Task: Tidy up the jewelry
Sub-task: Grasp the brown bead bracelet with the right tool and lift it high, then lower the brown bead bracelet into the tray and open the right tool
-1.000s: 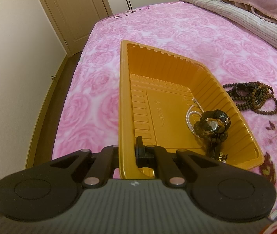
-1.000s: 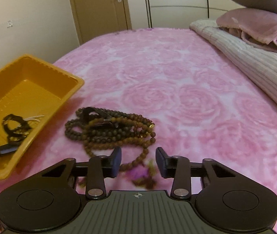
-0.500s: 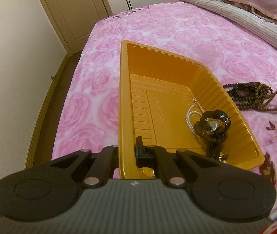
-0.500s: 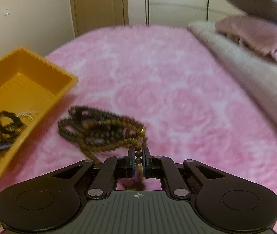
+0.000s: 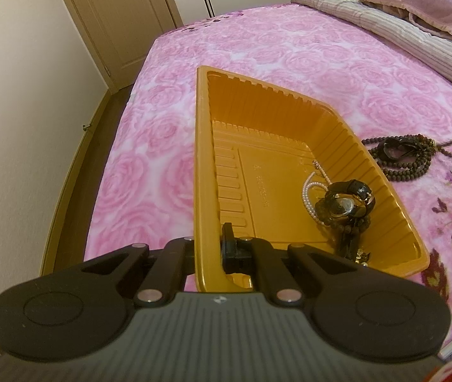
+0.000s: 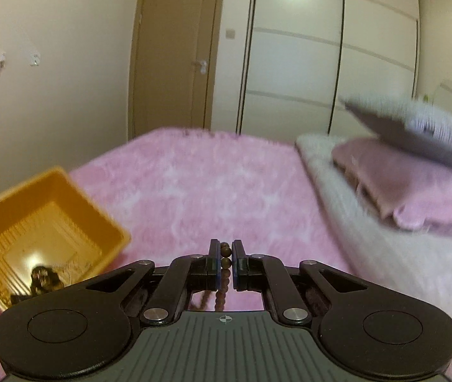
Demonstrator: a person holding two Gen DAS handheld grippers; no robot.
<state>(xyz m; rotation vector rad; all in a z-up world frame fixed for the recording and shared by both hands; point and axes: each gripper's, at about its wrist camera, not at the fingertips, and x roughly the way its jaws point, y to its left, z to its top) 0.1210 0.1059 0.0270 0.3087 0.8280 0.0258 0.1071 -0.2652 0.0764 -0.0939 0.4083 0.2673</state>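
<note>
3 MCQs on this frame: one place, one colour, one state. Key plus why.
1. Where is the watch?
A. in the tray
B. on the pillow
C. on the floor

2. Tray colour?
A. blue
B. orange
C. white

3. Right gripper?
A. wide open, empty
B. shut on the tray
C. shut on a bead strand

Key:
1 A, it lies by the pearls on the tray floor.
2 B, walls and rim are orange.
3 C, the jaws pinch the brown bead strand, which hangs below them.

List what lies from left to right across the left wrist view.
Door → orange tray → pearl strand → black watch → brown bead necklaces.
</note>
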